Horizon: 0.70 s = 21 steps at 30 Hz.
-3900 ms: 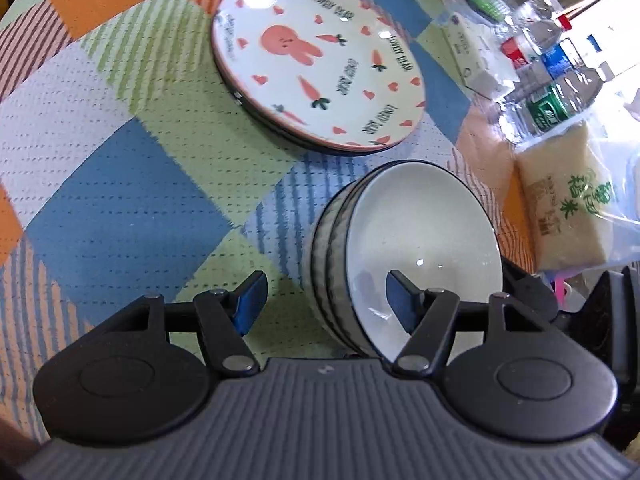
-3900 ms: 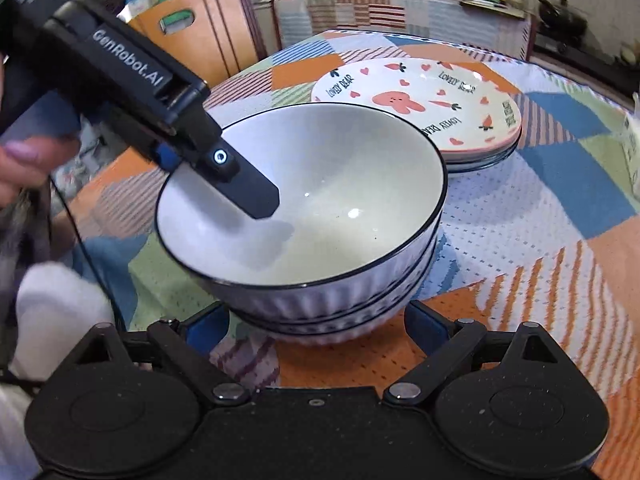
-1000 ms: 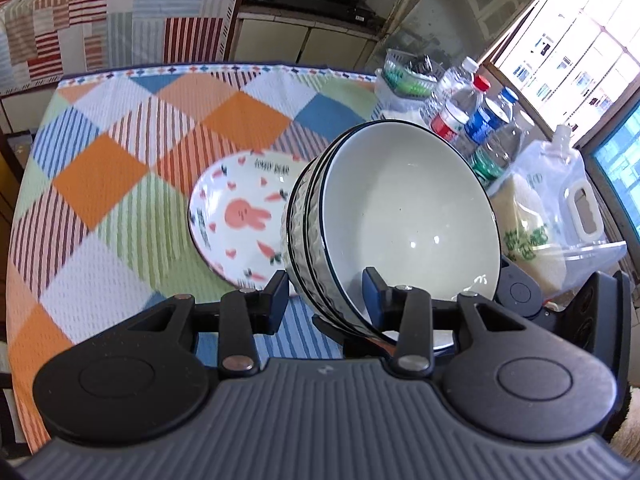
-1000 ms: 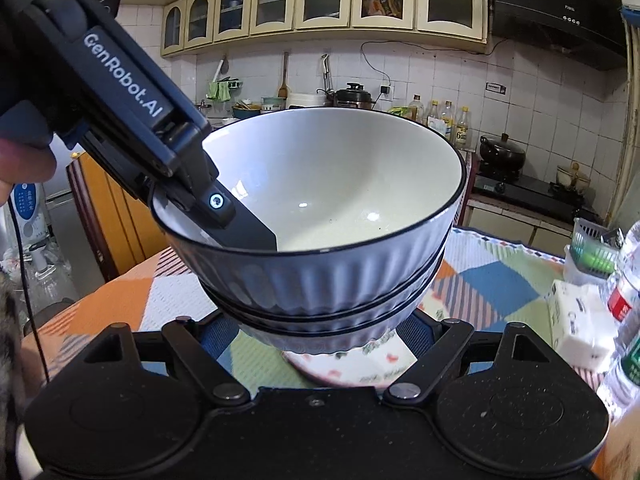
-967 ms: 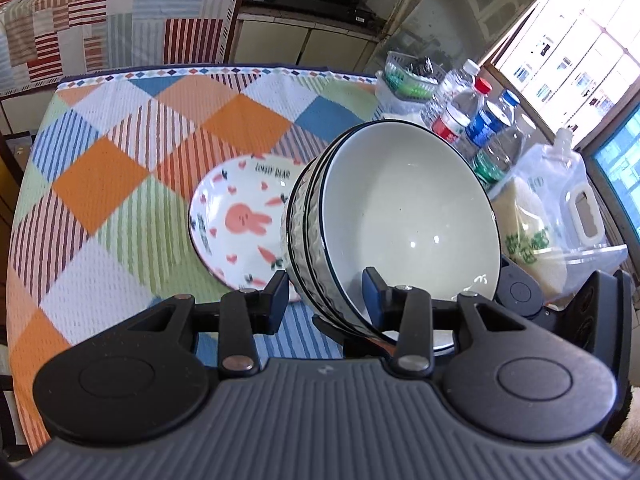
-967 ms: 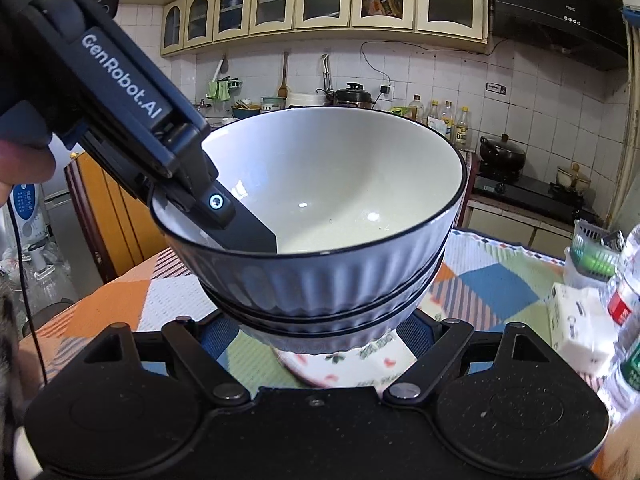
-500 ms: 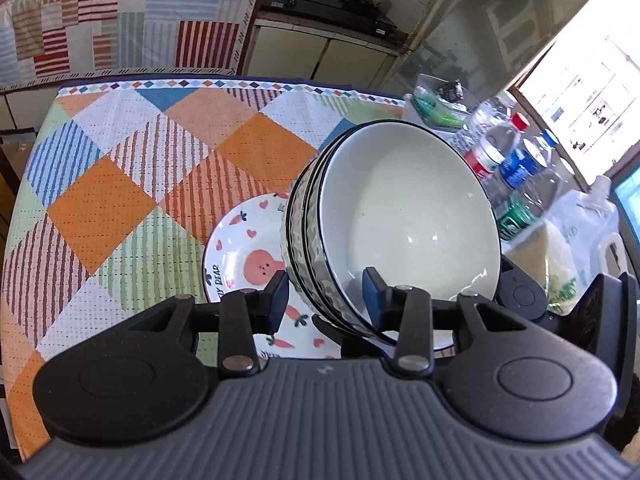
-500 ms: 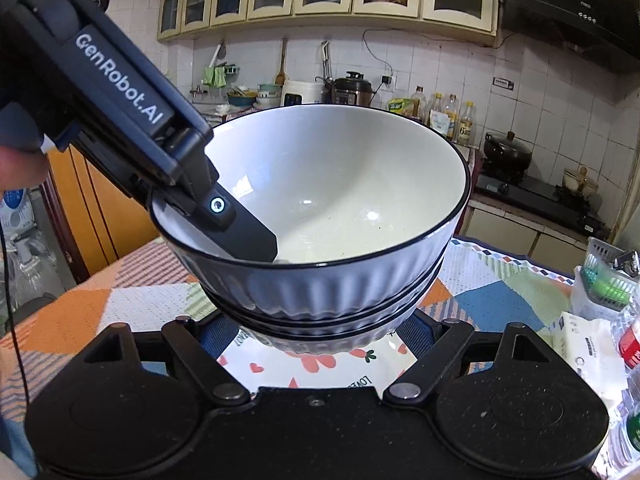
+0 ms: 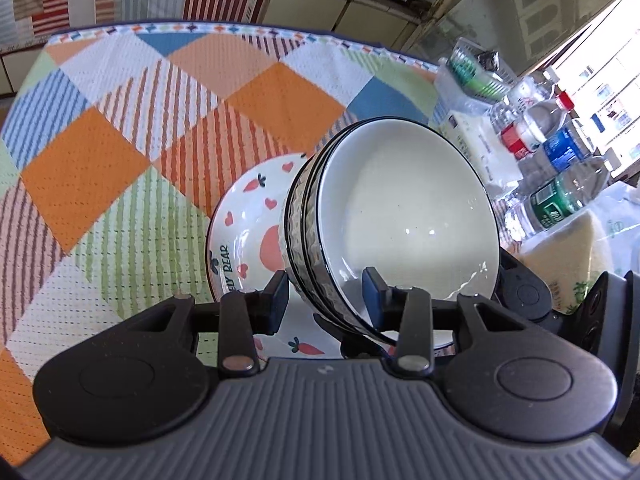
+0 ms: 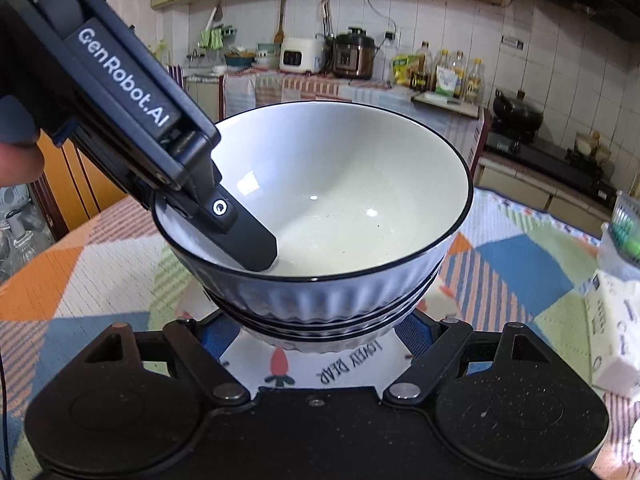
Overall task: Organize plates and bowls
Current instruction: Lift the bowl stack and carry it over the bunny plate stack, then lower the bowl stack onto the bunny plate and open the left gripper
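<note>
A stack of white ribbed bowls (image 9: 400, 216) with dark rims hangs in the air above the rabbit-print plates (image 9: 248, 236). My left gripper (image 9: 326, 292) is shut on the stack's rim, one finger inside the top bowl and one outside. In the right wrist view the bowl stack (image 10: 320, 240) sits between my right gripper's (image 10: 316, 336) blue pads at its base, and the left gripper's finger (image 10: 244, 236) reaches into the top bowl. The plates (image 10: 320, 364) show just under the bowls.
A checked tablecloth (image 9: 120, 140) covers the table. Water bottles (image 9: 560, 160), a rice bag (image 9: 576, 264), a white box (image 10: 616, 328) and a small basket (image 9: 476, 68) stand along the right side. Kitchen counters lie beyond the table.
The bowl stack has come down and forward over the rabbit plates, which now sit right under it. Both grippers keep their hold.
</note>
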Each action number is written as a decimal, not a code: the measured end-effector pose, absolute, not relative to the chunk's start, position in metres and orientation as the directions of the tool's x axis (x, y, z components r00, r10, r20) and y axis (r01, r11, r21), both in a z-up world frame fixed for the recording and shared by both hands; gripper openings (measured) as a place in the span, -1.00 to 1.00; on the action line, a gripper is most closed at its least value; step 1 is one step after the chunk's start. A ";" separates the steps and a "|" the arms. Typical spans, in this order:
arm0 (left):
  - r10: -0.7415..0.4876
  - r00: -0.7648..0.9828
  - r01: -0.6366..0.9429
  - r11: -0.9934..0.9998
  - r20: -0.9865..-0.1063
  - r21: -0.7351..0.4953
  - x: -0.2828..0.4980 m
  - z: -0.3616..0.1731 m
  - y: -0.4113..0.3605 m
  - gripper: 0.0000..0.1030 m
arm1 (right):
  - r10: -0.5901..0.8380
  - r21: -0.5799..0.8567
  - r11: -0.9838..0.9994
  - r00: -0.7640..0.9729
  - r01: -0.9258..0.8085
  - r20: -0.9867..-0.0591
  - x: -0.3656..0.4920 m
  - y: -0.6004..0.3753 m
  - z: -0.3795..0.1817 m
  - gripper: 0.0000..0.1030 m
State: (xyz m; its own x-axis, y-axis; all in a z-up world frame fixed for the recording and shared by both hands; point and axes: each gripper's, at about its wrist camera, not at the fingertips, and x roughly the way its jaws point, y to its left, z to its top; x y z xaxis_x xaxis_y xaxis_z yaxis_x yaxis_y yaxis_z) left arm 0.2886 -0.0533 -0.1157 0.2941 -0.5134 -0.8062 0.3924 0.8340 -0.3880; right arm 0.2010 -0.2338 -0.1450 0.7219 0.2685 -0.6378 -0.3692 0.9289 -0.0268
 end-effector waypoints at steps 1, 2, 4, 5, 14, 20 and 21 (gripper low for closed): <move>-0.514 0.287 0.390 0.834 -0.809 -0.391 0.290 -0.119 -0.054 -0.27 | 0.269 -0.025 0.928 0.717 -0.371 -0.644 0.202 -0.234 -0.148 0.69; -0.513 0.280 0.387 0.834 -0.811 -0.394 0.292 -0.122 -0.055 -0.27 | 0.269 -0.023 0.928 0.711 -0.372 -0.650 0.204 -0.235 -0.150 0.69; -0.510 0.271 0.383 0.835 -0.817 -0.394 0.294 -0.126 -0.057 -0.27 | 0.267 -0.018 0.928 0.700 -0.372 -0.662 0.206 -0.235 -0.153 0.69; -0.506 0.268 0.384 0.837 -0.820 -0.391 0.295 -0.128 -0.058 -0.27 | 0.266 -0.015 0.929 0.696 -0.370 -0.667 0.206 -0.234 -0.155 0.69; -0.511 0.260 0.346 0.841 -0.819 -0.415 0.301 -0.143 -0.057 -0.26 | 0.253 0.006 0.938 0.672 -0.348 -0.696 0.211 -0.232 -0.169 0.69; -0.520 0.309 0.306 0.847 -0.796 -0.434 0.297 -0.147 -0.053 -0.26 | 0.241 0.019 0.946 0.663 -0.323 -0.709 0.213 -0.231 -0.169 0.70; -0.510 0.326 0.310 0.853 -0.796 -0.420 0.294 -0.146 -0.056 -0.25 | 0.240 0.036 0.951 0.659 -0.307 -0.713 0.214 -0.231 -0.169 0.70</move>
State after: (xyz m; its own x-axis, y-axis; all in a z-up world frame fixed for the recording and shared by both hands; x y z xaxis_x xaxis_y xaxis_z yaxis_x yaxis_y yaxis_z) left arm 0.2942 -0.0555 -0.1460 0.3262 -0.5100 -0.7959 0.3101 0.8531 -0.4196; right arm 0.2136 -0.2312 -0.1693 0.6592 0.2396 -0.7128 -0.3069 0.9511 0.0359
